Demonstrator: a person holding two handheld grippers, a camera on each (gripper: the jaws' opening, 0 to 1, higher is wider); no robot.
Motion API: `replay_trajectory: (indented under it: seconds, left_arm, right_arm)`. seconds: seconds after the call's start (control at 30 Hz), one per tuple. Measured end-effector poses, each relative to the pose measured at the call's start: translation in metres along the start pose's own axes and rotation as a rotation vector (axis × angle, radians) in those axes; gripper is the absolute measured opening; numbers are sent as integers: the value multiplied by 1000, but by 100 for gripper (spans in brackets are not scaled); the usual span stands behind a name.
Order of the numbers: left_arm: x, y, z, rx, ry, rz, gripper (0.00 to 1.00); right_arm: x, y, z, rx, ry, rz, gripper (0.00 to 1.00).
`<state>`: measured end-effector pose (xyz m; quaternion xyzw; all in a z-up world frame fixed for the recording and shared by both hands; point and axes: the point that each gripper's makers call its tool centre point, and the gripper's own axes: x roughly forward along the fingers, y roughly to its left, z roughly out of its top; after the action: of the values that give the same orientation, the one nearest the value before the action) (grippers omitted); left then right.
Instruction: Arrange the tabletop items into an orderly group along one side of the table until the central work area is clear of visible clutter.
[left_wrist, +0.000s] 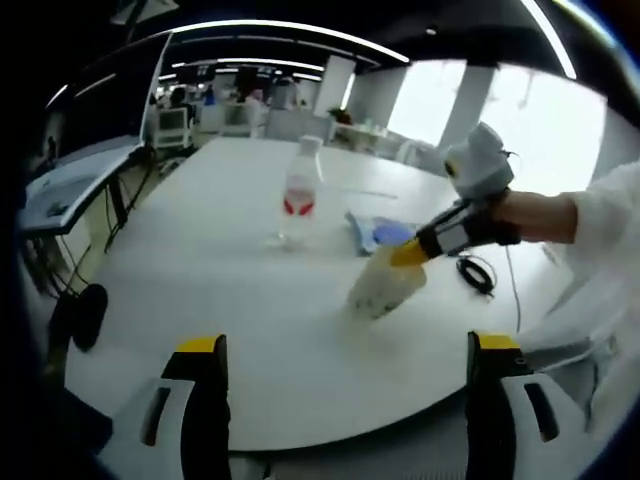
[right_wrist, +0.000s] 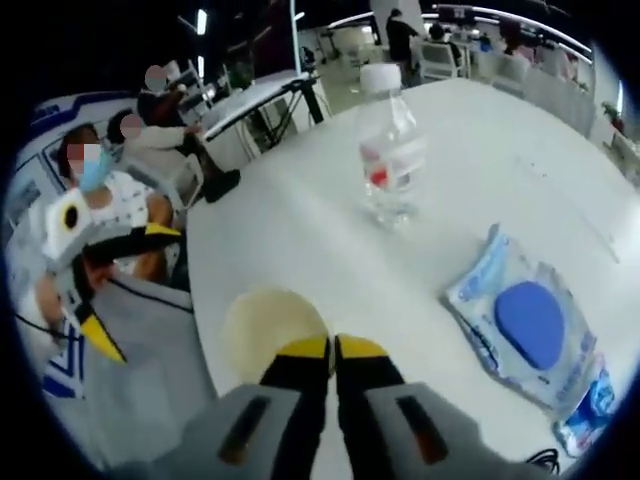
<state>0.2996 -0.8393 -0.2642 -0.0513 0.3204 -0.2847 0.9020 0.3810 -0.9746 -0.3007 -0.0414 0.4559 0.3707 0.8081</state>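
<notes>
A pale translucent plastic cup (left_wrist: 385, 288) leans tilted on the white table (left_wrist: 250, 330), and my right gripper (left_wrist: 410, 254) is shut on its rim. In the right gripper view the cup (right_wrist: 270, 328) shows as a pale disc just left of the pressed-together jaws of that gripper (right_wrist: 333, 350). A clear water bottle (left_wrist: 300, 195) with a red label and white cap stands upright beyond it, the same bottle (right_wrist: 390, 150). A wipes packet (right_wrist: 530, 325) with a blue lid lies flat to the right. My left gripper (left_wrist: 345, 345) is open over the table's near edge, holding nothing.
A black cable (left_wrist: 478, 272) lies coiled on the table past the right gripper. The wipes packet (left_wrist: 375, 232) lies between bottle and cup. Beyond the table edge sit people (right_wrist: 110, 200) near the left gripper (right_wrist: 125, 285). Desks and monitors (left_wrist: 90, 110) stand farther off.
</notes>
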Motion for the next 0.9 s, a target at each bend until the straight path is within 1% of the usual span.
replay_trajectory:
  seconds: [0.27,0.53,0.77,0.9]
  left_arm:
    - [1,-4,-3,14,16,-9,96]
    - [2,-4,-4,12,25,-13,96]
    - [3,-4,-5,8,28,-18,96]
    - [2,-6,-3,13,19,-25,96]
  right_arm:
    - [-13,-28,4,33,-18,-44,0]
    - [-24,-54,15,63,-45,-88,0]
    - [-28,-77,22,98,-62,-123,0]
    - [-27,-88,24,118,-67,-133,0]
